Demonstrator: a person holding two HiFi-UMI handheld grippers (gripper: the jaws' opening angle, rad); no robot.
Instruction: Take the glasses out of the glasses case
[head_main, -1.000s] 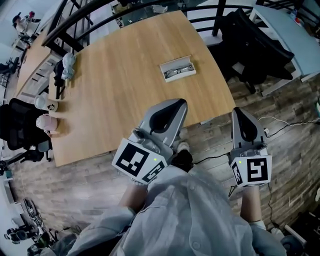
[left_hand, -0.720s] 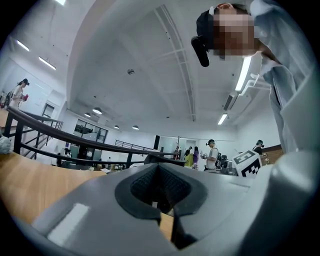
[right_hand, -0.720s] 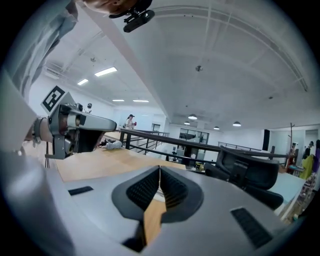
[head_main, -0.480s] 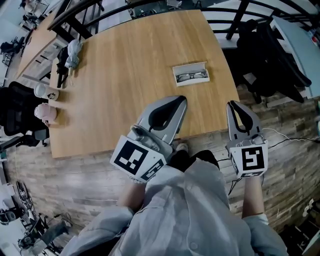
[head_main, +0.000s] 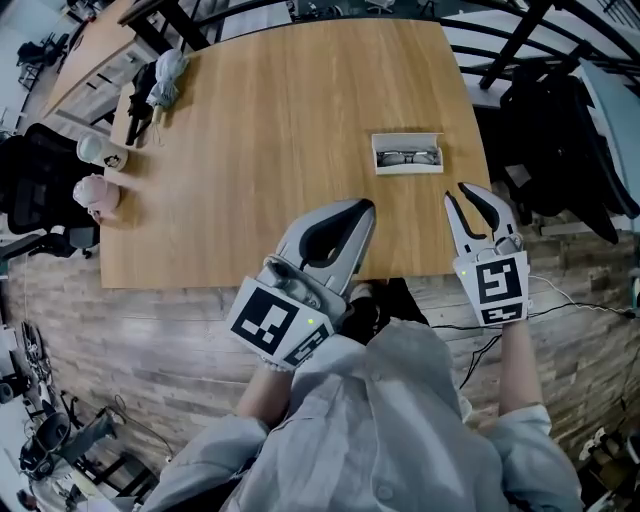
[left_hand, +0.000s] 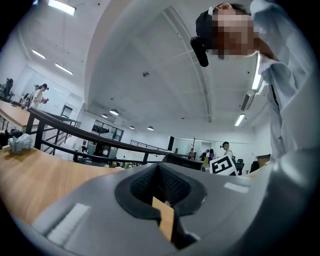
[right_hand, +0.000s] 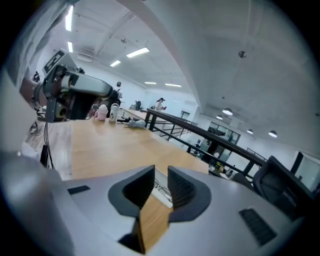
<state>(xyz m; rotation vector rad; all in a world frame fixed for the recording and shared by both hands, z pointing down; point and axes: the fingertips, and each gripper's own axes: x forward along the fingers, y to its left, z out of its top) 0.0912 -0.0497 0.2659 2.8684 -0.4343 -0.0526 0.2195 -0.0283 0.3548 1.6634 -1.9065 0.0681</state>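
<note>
Head view: a pale wooden desk (head_main: 270, 130) fills the upper half of the frame. The open glasses case (head_main: 406, 139) lies on it at centre right, near the desk's near edge, with the glasses (head_main: 410, 157) lying inside it. The left claw (head_main: 362, 205) sits at lower centre over the near edge of the desk, well apart from the case. The right claw (head_main: 478, 198) sits at lower right, just below the case and not touching it. A white cup (head_main: 95, 150), a pink object (head_main: 95, 195) and a grey bundle of cloth (head_main: 168, 75) stand along the desk's left side.

Left gripper view: the left claw (left_hand: 160, 170) is pressed together at its tips and grips nothing; only a sliver of desk shows below the pads.

Right gripper view: the right claw (right_hand: 161, 172) is spread by a narrow gap, with nothing pinched. Through that gap the glasses case (right_hand: 159, 196) shows farther off on the desk (right_hand: 110, 150).
</note>
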